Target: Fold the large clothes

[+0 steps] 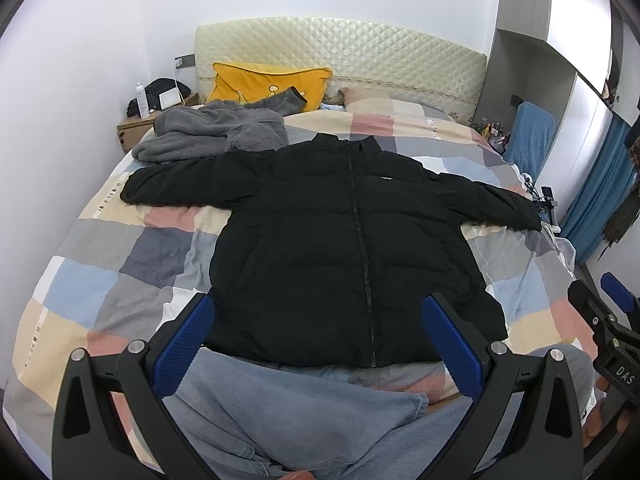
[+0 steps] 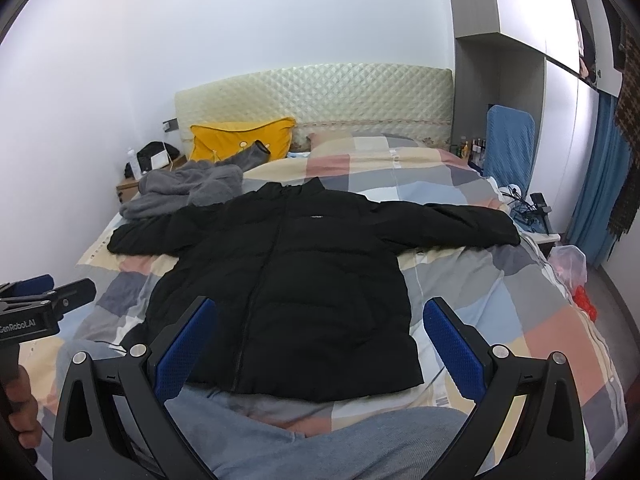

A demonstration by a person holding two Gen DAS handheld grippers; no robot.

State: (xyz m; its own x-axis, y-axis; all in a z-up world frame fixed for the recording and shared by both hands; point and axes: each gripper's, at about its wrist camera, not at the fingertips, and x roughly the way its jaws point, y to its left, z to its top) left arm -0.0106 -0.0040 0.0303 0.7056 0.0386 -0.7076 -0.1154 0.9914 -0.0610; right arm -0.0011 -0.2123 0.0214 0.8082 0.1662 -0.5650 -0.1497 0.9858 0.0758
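A black puffer jacket (image 1: 336, 240) lies flat and zipped on the bed, collar toward the headboard, both sleeves spread out sideways; it also shows in the right wrist view (image 2: 296, 280). My left gripper (image 1: 318, 320) is open and empty, held above the jacket's hem on its left half. My right gripper (image 2: 320, 324) is open and empty above the hem on the jacket's right half. The right gripper shows at the edge of the left wrist view (image 1: 608, 316), and the left gripper at the edge of the right wrist view (image 2: 44, 296). Neither touches the jacket.
The bed has a checked quilt (image 1: 104, 264). A grey fleece garment (image 1: 208, 132) and a yellow pillow (image 1: 268, 84) lie at the far left near the quilted headboard (image 1: 360, 52). A nightstand (image 1: 136, 124) stands left. A blue chair (image 2: 508, 144) and curtain (image 2: 596, 184) are right. Grey-trousered legs (image 1: 304, 420) rest at the bed's near edge.
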